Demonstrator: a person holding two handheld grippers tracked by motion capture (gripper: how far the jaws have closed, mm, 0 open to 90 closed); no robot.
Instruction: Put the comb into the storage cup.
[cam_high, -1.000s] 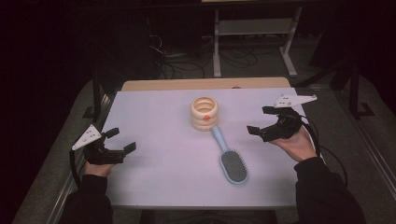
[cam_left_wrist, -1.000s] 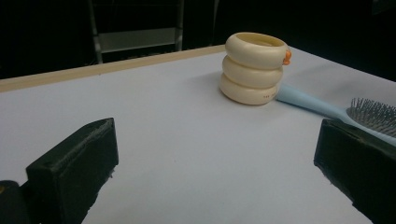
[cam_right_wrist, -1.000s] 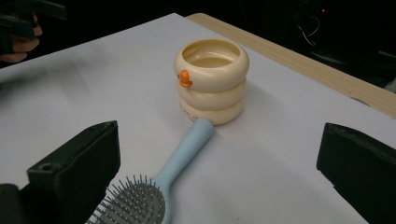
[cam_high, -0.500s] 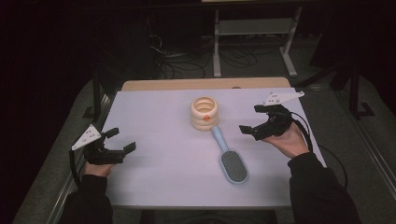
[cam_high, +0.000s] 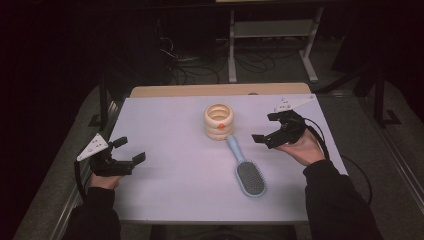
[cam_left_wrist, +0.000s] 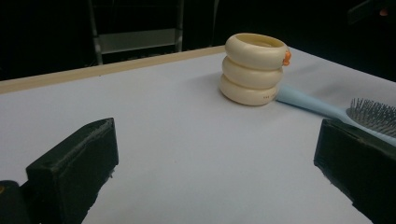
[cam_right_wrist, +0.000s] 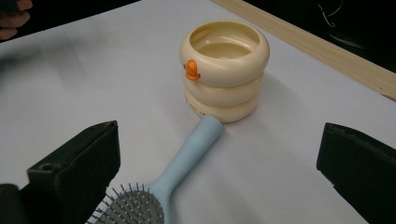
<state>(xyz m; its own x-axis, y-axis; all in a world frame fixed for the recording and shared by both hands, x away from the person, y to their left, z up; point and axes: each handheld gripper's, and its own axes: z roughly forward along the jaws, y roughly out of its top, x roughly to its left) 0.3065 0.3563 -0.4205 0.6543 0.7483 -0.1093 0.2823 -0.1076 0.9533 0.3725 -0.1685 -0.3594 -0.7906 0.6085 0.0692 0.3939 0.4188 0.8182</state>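
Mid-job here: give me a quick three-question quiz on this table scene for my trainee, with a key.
1. True or false: the right gripper is shut on the hairbrush.
2. Which end of the hairbrush touches the cream ringed cup: A) the bristle head, B) the handle tip, C) neither?
3. What colour is the small knob on the cup's top ring?

Key:
1. False. Its jaws stand open above the table, apart from the brush; the left gripper is open too.
2. B. The right gripper view shows the handle tip meeting the cup's base.
3. Orange.
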